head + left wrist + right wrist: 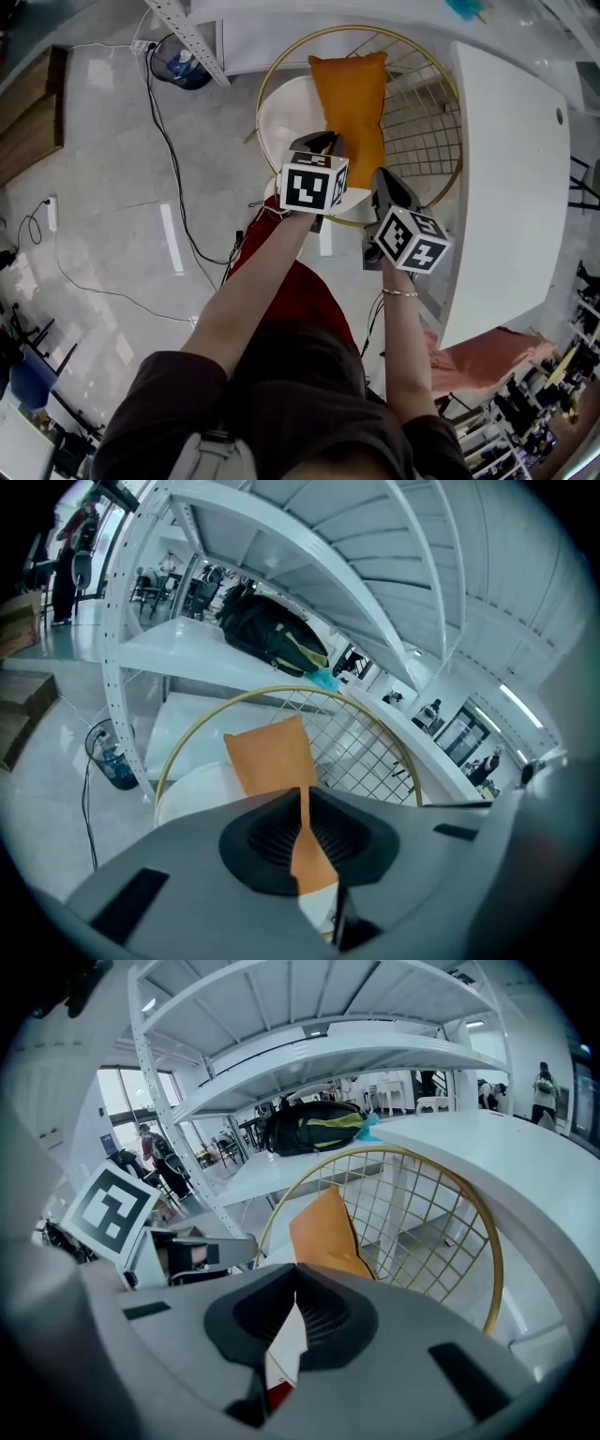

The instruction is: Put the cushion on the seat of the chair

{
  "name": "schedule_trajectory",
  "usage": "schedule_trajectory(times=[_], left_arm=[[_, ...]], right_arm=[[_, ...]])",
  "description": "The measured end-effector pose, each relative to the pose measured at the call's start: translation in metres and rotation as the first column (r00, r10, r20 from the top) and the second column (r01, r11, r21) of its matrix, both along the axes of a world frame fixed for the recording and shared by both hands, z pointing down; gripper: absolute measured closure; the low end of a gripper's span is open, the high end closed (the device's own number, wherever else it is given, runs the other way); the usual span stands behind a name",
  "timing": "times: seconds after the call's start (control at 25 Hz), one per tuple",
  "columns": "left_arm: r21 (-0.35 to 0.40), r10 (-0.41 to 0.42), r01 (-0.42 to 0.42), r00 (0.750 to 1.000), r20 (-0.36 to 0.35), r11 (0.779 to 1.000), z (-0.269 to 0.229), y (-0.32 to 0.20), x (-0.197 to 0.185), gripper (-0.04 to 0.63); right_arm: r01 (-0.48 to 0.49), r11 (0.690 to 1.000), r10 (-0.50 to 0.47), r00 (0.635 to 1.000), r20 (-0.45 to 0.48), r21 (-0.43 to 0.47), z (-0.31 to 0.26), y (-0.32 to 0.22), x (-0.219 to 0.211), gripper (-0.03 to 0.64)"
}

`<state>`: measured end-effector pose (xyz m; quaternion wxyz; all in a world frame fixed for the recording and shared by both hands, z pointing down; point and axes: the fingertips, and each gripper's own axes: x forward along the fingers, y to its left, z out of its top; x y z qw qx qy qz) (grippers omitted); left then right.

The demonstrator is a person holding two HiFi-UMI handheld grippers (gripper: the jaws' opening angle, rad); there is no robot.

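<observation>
Beyond the person's outstretched arms stands one chair (422, 131), a gold hoop with a wire back and a white seat (281, 117), and on it one orange cushion (352, 103). The cushion is upright on the seat and leans against the wire back, with its top corners near the far rim. There are two grippers, each with one black-and-white marker cube: the left gripper (319, 142) with its cube (312, 185), and the right gripper (382, 175) with its cube (412, 239). Seen from the head, the left gripper's tips are just beside the cushion's lower left edge, and I cannot tell whether they touch it. The right gripper sits nearer the person, at the cushion's lower right corner. From the left gripper (302, 794) the jaws are pressed together, clamping nothing, and the cushion (270, 754) rises beyond them, showing orange through the thin slit. The right gripper (296, 1274) is likewise closed and empty, and the cushion (323, 1232) stands past its tips, a little to the right. One white table (506, 169) flanks the chair on the right. One black backpack (309, 1127) lies on a shelf behind it, one blue bin (180, 66) sits far left, and cables trail across the floor.
</observation>
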<state>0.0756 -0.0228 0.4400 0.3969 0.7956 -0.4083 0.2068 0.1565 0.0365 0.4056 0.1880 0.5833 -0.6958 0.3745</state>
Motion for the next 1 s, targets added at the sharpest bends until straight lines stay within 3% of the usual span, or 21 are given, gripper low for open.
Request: schedule_trajectory(times=[0.52,1.0], left_arm=[[0.166,0.084,-0.07,0.994,-0.077,0.984,-0.052,0.015,0.007,0.584],[0.301,0.133,-0.09,0.983,-0.128,0.95,-0.115,0.04,-0.01,0.584]], right_arm=[[0.005,0.991,-0.01,0.999,0.036,0.134,-0.035,0.009,-0.003,0.598],[-0.028,0.953,0.007,0.997,0.072,0.301,-0.089,0.026,-0.007,0.598]])
